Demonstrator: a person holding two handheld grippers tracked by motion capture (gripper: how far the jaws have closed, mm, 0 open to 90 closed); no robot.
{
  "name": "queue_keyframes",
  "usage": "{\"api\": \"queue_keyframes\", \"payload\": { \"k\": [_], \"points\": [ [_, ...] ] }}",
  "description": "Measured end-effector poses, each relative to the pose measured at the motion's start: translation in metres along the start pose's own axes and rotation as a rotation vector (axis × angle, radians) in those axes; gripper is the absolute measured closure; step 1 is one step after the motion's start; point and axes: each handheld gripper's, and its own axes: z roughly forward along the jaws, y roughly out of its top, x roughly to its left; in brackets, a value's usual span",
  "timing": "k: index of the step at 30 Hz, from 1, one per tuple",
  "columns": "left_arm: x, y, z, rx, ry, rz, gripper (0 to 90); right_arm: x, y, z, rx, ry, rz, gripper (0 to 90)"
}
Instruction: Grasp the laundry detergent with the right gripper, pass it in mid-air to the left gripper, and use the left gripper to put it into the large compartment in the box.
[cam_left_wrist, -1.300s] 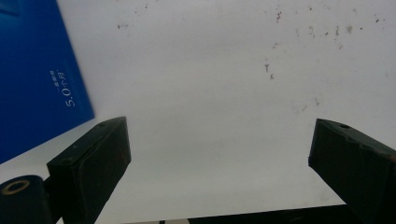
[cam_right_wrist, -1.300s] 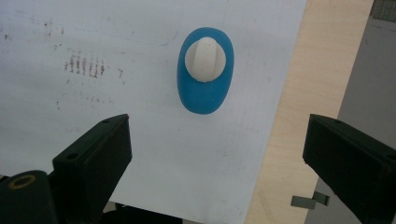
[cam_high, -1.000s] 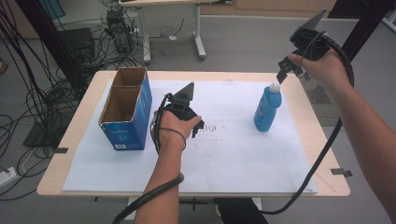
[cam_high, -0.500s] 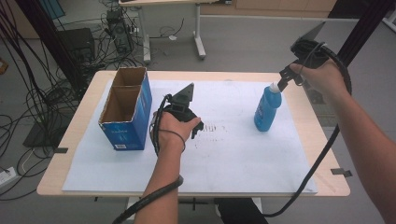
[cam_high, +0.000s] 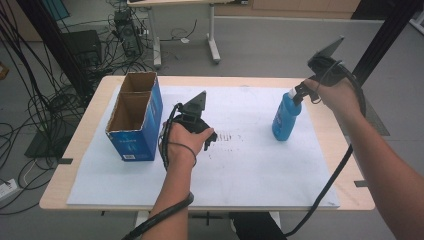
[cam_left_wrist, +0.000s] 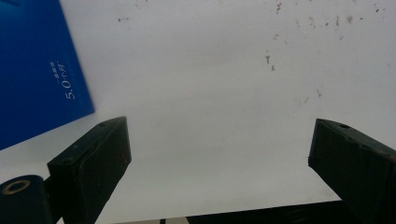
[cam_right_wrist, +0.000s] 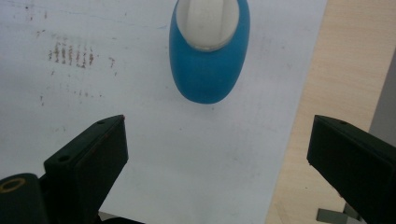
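Blue plastic, the bottle (cam_right_wrist: 209, 60) stands upright on the white sheet (cam_high: 260, 165) just ahead of the right gripper (cam_right_wrist: 215, 154), whose jaws have just been opening, nothing between them, ready to straddle it. The left gripper (cam_left_wrist: 217, 154) rests open beside the cardboard box (cam_high: 134, 120).

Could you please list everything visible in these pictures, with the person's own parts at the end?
Blue plastic bottle with white cap: one, blue, upright at the sheet's right side.
Blue cardboard box with two open compartments: one, blue outside, brown inside, sheet's left edge.
White paper sheet: one, white, scuffed, covering the tabletop.
Wooden table: one, light wood, centre.
Floor cables: many, black, left of table.
Left claw: one, black, open, resting on the sheet.
Right claw: one, black, open above the bottle.
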Motion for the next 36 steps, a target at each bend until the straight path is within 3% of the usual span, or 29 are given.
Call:
{"api": "queue_keyframes", "payload": {
  "k": [13,17,26,27,30,31,33,36],
  "points": [
    [-0.001,-0.007,0.0,-0.021,-0.009,0.013,6.2,0.004,-0.014,0.028,-0.052,0.002,-0.032,4.6],
    [0.0,-0.009,0.001,-0.024,-0.009,0.01,6.3,0.004,-0.021,0.033,-0.121,0.02,-0.039,4.5],
    [0.003,-0.009,0.005,-0.019,-0.012,0.005,6.3,0.01,-0.033,0.054,-0.213,0.011,-0.045,4.2],
    [0.004,-0.009,0.005,-0.02,-0.012,0.004,6.3,0.01,-0.036,0.059,-0.256,0.01,-0.047,4.2],
    [0.005,-0.008,0.007,-0.02,-0.011,0.005,6.2,0.009,-0.04,0.064,-0.298,0.015,-0.05,4.0],
    [0.004,-0.008,0.009,-0.014,-0.004,0.012,6.2,0.009,-0.044,0.07,-0.339,0.016,-0.056,4.0],
    [0.004,-0.007,0.012,-0.011,-0.004,0.016,6.2,0.01,-0.048,0.076,-0.36,-0.007,-0.066,3.5],
    [0.005,-0.007,0.013,-0.009,-0.009,0.017,6.2,0.011,-0.052,0.083,-0.398,-0.005,-0.069,3.7]
  ]
}}
